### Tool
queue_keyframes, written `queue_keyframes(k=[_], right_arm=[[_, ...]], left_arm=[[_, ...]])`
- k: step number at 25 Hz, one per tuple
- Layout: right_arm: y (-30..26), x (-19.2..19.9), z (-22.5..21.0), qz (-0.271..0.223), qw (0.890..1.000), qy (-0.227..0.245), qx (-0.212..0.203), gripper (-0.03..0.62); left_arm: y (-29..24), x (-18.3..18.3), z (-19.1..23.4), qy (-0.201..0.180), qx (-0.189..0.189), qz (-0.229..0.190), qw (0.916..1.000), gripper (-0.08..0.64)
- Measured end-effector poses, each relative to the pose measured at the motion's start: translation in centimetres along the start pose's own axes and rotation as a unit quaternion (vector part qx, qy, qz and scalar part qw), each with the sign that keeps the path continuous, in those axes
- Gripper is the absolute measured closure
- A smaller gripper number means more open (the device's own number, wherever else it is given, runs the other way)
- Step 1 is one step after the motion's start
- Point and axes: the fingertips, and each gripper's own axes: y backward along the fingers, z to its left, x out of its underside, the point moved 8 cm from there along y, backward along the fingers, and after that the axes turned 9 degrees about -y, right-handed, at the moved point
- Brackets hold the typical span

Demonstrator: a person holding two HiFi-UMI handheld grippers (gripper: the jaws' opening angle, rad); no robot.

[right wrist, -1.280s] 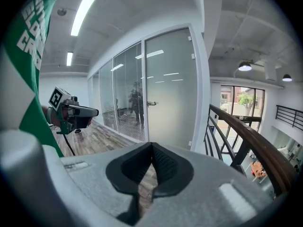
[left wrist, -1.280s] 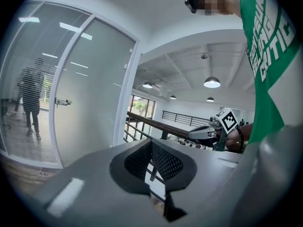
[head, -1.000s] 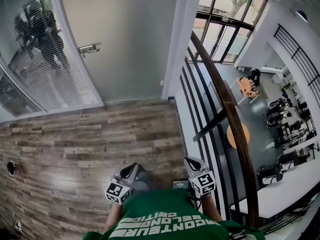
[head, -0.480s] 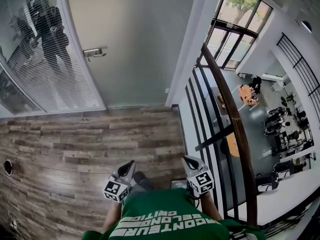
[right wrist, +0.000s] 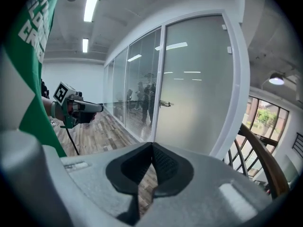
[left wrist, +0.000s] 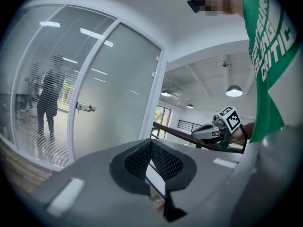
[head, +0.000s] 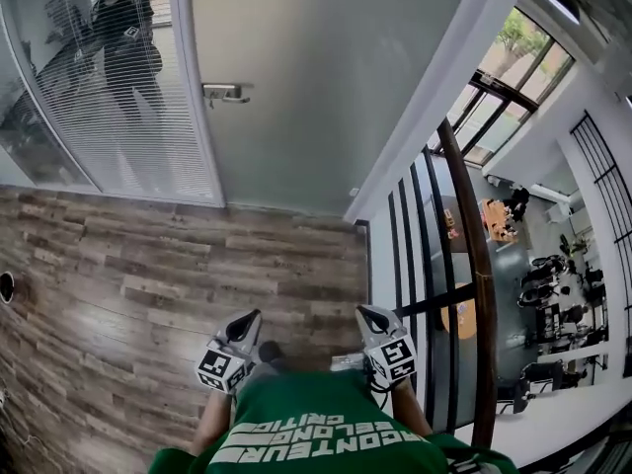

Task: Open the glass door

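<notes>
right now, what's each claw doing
left claw: closed, holding nothing
right claw: closed, holding nothing

**One camera looks down from the head, and two ride low on the grippers.**

The head view looks from high up, steeply down past the green shirt (head: pixel 316 437) onto the wooden floor (head: pixel 128 284). The glass door (head: pixel 296 87) is far off at the top and the railing (head: pixel 476 265) is on the right. The left gripper view rides on the left gripper (head: pixel 244 321), close behind its jaws. It faces the door from low down and sees the right gripper (left wrist: pixel 194 133) at its right side. The right gripper view does the same from the other side, with the left gripper at its left. All three views share the door, its handle (head: pixel 225 92) and the railing.
</notes>
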Motion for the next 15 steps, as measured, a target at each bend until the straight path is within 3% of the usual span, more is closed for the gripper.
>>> queue_keyframes(k=[7,11,15], right_arm=[[-1.6,-0.7,-1.5,-0.005,1.000,0.000,0.004,0.598],[-1.9,-0.7,-3.4,-0.006,1.000,-0.024,0.013,0.598],[-4.2,-0.9,-5.2,-0.010,1.000,-0.028,0.005,0.598]], left_arm=[[-0.4,0.6,2.1,0.014,-0.018,0.013,0.9997,0.549],[-2.1,-0.1,2.0,0.001,-0.003,0.014,0.9999,0.549],[-3.6,-0.4,2.7,-0.010,-0.011,0.011,0.9998,0.549]])
